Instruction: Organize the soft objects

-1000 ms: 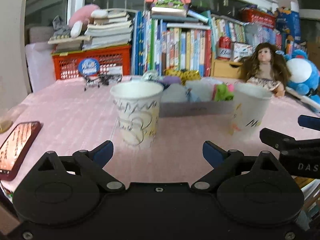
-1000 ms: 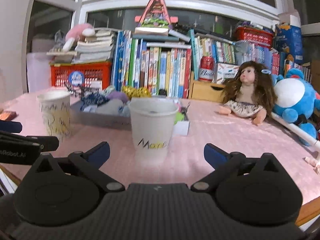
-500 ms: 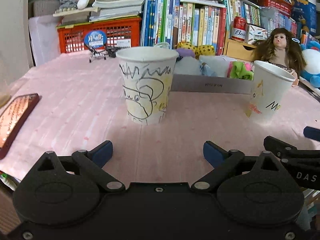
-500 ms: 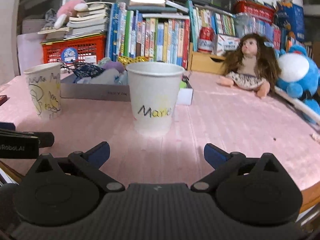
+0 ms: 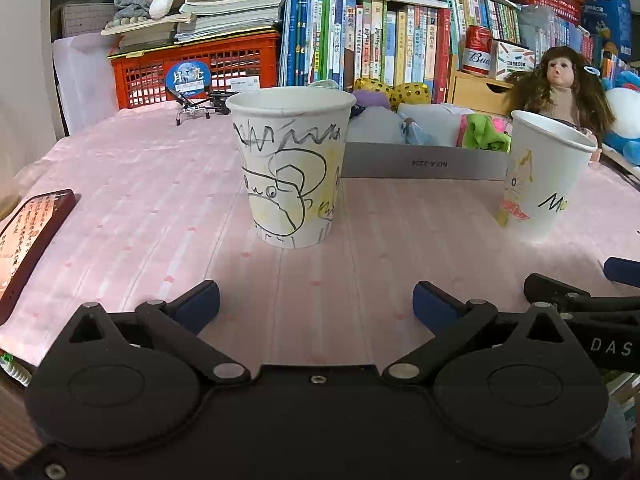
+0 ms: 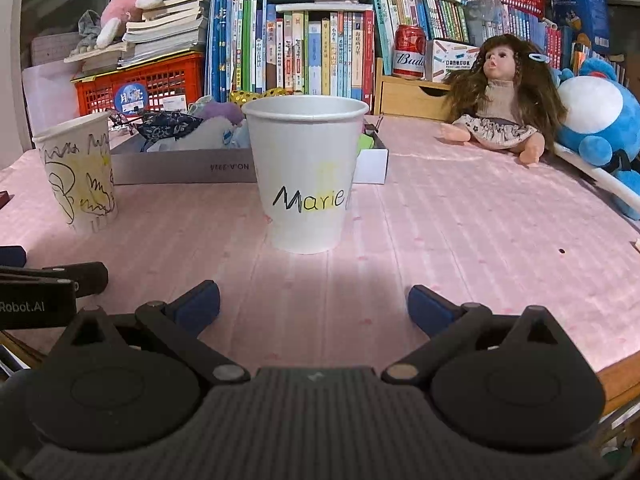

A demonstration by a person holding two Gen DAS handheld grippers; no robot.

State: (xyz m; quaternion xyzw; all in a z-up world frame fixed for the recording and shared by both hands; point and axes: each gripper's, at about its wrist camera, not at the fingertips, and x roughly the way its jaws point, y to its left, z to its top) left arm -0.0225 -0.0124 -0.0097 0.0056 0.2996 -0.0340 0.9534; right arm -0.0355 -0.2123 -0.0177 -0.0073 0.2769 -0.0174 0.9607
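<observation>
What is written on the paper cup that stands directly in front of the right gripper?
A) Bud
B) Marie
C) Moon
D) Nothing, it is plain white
B: in the right wrist view the paper cup ahead of the open right gripper carries the handwritten name "Marie" in black over a yellow stripe.

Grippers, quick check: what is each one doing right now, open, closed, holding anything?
Left gripper: jaws opening wide, nothing between them; doodled paper cup stands ahead, untouched.
Right gripper: open, empty; "Marie" paper cup ahead, untouched.
</observation>
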